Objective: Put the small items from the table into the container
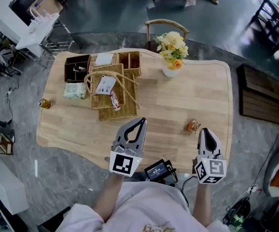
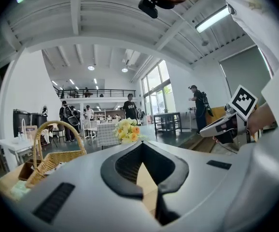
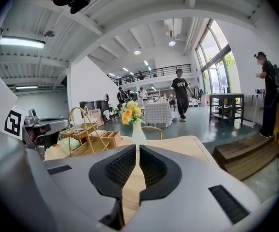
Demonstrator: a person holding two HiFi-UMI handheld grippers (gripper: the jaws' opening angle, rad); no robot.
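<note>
A handled wicker basket (image 1: 111,93) stands on the left half of the wooden table (image 1: 178,100), with a white packet and a red-and-white item inside. A small brown-orange item (image 1: 193,125) lies near the table's front right edge, and a small yellowish item (image 1: 45,103) lies at the far left edge. My left gripper (image 1: 142,122) hovers over the front edge, shut and empty. My right gripper (image 1: 206,131) is also shut and empty, just right of the brown-orange item. In the gripper views, the left gripper (image 2: 142,143) and the right gripper (image 3: 137,148) hold nothing.
A pale green packet (image 1: 75,91) lies left of the basket. Behind it are a dark box (image 1: 76,67) and two wicker trays (image 1: 130,62). A vase of yellow flowers (image 1: 171,52) stands at the back. A chair (image 1: 166,25) is beyond the table. People walk in the hall.
</note>
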